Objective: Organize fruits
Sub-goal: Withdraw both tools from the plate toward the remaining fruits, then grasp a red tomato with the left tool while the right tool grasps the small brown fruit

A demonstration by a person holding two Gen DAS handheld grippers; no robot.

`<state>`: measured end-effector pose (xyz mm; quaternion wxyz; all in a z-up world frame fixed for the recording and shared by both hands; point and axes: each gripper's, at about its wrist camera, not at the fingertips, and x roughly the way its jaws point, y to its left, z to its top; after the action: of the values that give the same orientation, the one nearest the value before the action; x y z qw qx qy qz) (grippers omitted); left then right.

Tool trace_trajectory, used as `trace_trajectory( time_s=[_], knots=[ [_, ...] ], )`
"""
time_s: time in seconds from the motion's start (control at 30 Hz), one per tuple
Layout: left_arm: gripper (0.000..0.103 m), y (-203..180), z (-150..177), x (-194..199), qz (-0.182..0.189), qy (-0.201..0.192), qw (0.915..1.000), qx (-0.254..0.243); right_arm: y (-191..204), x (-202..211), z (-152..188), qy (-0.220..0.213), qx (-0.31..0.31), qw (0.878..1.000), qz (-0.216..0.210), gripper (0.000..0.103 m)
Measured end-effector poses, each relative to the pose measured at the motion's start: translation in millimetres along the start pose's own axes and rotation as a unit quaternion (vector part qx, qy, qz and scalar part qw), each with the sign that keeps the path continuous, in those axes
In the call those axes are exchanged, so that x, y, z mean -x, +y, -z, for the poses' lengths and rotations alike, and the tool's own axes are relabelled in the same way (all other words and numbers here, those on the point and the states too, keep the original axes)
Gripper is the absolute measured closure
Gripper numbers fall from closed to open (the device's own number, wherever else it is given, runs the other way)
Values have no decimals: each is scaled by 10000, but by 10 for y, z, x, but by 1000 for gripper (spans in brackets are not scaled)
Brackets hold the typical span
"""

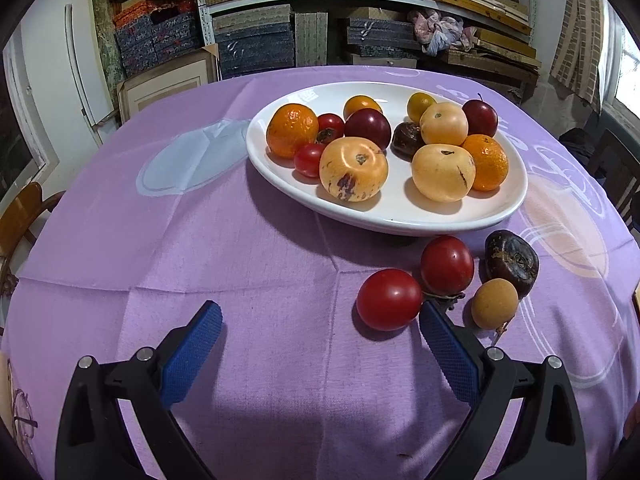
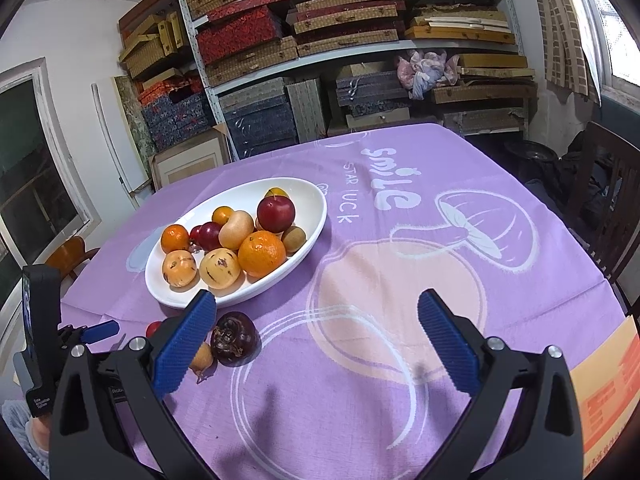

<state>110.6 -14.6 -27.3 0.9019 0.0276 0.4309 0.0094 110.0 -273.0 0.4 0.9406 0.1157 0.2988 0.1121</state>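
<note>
**Four Fruits Wait Beside the Plate**

While most of the fruit already sits on the white plate, four pieces lie on the purple tabletop just by the plate's near edge. There are two red tomatoes: the front tomato and the back tomato. They look like they touch each other. Next to them are a small tan fruit and a dark brown fruit, close together.

The left hand-held gripper hangs low over the tabletop with its two blue fingers spread wide. It holds nothing. Its right finger is just beside the front tomato, so the tomato is not yet between the fingers.

The right hand-held gripper is also spread wide and holds nothing. The dark brown fruit lies just past its left finger, near the plate.

I think the step now is picking up the loose fruit. The front tomato looks like the next one for the left hand-held gripper. It would need to slide toward the right so the tomato sits between the fingers, then squeeze gently. The tomato is round and smooth, so it could roll away or bump its neighbor.
</note>
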Motion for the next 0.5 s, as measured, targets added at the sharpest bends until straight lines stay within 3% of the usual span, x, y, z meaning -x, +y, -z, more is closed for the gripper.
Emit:
trace_trajectory(
  time_s=[0.5],
  knots=[
    [4, 264, 30, 28, 221, -50, 9982, 553, 13, -37, 30, 100, 41, 9999, 22, 4]
  ],
)
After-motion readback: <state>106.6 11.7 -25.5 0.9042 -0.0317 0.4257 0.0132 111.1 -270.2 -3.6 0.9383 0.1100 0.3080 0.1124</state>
